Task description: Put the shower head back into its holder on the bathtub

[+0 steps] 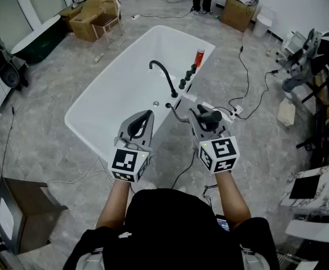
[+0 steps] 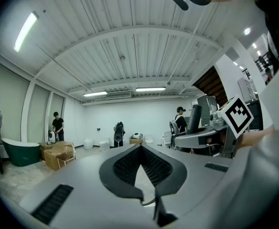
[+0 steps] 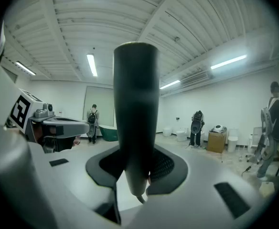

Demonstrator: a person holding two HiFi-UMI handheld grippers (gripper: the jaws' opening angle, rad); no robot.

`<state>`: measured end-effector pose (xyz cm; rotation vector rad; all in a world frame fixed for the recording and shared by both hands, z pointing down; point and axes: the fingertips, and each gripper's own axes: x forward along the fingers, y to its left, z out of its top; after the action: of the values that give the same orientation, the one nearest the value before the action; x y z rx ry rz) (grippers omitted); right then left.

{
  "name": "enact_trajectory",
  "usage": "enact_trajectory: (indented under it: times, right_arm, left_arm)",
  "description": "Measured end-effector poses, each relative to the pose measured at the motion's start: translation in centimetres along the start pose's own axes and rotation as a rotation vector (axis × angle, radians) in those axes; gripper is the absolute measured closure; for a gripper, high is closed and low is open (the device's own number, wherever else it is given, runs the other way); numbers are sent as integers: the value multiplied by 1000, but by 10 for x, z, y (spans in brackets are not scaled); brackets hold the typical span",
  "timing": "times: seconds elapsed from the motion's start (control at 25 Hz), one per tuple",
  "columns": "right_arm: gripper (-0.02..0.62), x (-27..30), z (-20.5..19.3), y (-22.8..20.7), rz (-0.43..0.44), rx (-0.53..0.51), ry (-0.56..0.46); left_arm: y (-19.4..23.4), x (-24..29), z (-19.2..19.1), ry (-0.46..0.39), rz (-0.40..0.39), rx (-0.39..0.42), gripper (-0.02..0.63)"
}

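The task is not yet done: the shower head [image 1: 212,116] is off the bathtub [image 1: 109,72], clamped upright between the jaws of the right gripper [image 1: 208,121]. Its hose [image 1: 178,117] runs to the rim by the faucet [image 1: 163,75], at 11 o'clock from that gripper. I judge that carrying and seating it remain; I cannot pick out the holder. Both forearms reach forward, nearly level. The left gripper [image 1: 147,115] is closed and holds nothing.
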<state>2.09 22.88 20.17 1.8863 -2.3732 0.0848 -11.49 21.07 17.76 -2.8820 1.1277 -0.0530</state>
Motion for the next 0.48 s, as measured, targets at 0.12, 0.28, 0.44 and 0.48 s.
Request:
enact_trajectory:
  times: [0.12, 0.28, 0.44, 0.48]
  right_arm:
    - [476, -3, 0, -1, 0, 14, -3]
    - [476, -4, -2, -5, -1, 26, -8]
    - [476, -11, -5, -8, 5, 27, -6]
    - [476, -13, -7, -10, 6, 27, -2]
  left_arm:
    - [-2, -1, 0, 2, 3, 5, 592]
    - [-3, 1, -5, 5, 9, 21, 592]
    - [-13, 2, -7, 13, 11, 13, 592]
    - [-18, 3, -7, 16, 10, 5, 592]
